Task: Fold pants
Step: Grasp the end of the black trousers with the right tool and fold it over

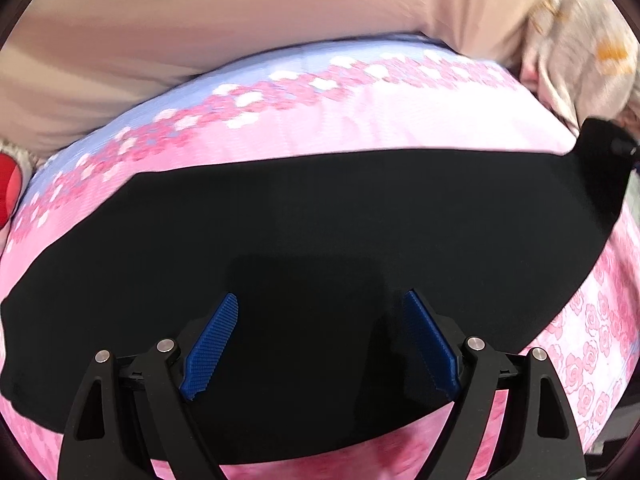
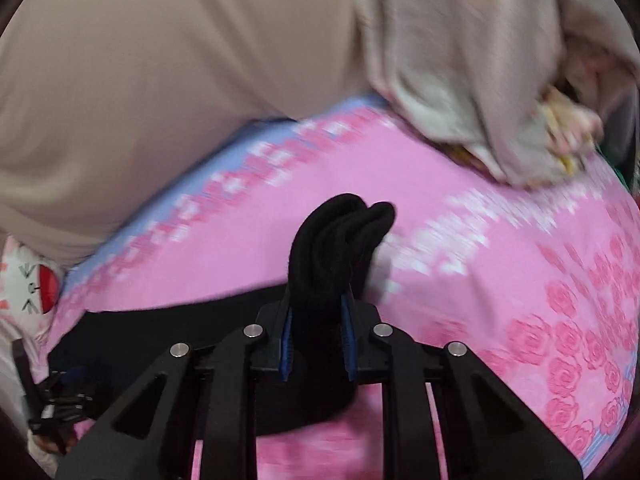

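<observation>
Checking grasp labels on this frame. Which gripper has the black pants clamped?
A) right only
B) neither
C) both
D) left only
A: the right gripper has its blue pads shut on a bunched fold of the black pants, while the left gripper hangs over the flat cloth with its fingers spread wide and nothing between them.

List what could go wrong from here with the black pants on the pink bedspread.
1. The right gripper pinches a thick bunch of the black pants; the bundle may slip out, or it may set a crooked, wrinkled fold.
2. The left gripper is open above the cloth, pinning nothing, so a pull from the right may drag the whole garment across the pink bedspread.
3. The grey garment heaped nearby could snag.
</observation>
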The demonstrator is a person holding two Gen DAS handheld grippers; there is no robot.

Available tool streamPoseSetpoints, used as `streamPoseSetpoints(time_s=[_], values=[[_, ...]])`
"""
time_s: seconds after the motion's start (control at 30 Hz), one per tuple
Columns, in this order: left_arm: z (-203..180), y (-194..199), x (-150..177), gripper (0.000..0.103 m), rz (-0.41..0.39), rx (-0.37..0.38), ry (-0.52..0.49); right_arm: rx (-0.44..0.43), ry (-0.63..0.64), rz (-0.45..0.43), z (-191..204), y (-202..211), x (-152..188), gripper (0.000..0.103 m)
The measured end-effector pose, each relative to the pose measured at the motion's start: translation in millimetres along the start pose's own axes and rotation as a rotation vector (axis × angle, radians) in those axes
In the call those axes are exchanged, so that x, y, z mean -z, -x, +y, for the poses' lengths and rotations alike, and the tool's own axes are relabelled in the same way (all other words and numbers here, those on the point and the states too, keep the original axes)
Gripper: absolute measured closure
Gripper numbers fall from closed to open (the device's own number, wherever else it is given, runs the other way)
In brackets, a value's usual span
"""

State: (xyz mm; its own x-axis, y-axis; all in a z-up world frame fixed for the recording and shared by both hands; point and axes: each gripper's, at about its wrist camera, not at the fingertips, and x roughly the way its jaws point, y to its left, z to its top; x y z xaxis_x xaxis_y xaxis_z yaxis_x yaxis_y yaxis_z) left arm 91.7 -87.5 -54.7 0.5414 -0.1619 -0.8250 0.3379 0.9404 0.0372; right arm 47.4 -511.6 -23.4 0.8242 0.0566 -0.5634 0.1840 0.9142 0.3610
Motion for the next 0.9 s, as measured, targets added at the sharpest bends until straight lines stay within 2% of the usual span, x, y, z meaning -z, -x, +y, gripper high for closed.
streamPoseSetpoints(time_s=[0.13,0.23,0.33,0.5,0.57,0.7,0.73,0.83,0.9], values=[[40.7,12.4,5.5,0.021,-0.034,-0.014,0.073,-0.119,0.164,-0.019,104.4,11.2,-16.3,0.085],[78.3,20.3,14.9,0.021,-0.051,-0.032,0.137,-0.188,0.295,-0.002,180.0,11.2,-12.6,0.085],[115.1,24.8,27.4,0.021,-0.052,-0.058,0.192,-0.260,0.435,0.048,254.9,-0.7,8.9,0.085],[172.4,33.5,53.0,0.020,-0.055,-0.096,0.268,-0.340,0.632,0.215,348.0,-53.9,86.6,0.085],[190.7,37.4,63.6,0.020,-0.056,-0.111,0.293,-0.342,0.693,0.294,369.8,-81.6,127.0,0.085],[223.4,38.3,84.5,0.020,-0.047,-0.129,0.335,-0.310,0.744,0.416,378.8,-125.3,189.5,0.085],[229.4,37.1,88.8,0.020,-0.043,-0.124,0.347,-0.301,0.753,0.430,377.9,-131.4,198.4,0.084],[237.0,36.6,97.5,0.021,-0.060,-0.110,0.351,-0.307,0.750,0.388,377.5,-125.0,207.2,0.079],[231.6,37.5,98.6,0.020,-0.067,-0.121,0.330,-0.348,0.678,0.418,373.3,-121.5,201.7,0.063]])
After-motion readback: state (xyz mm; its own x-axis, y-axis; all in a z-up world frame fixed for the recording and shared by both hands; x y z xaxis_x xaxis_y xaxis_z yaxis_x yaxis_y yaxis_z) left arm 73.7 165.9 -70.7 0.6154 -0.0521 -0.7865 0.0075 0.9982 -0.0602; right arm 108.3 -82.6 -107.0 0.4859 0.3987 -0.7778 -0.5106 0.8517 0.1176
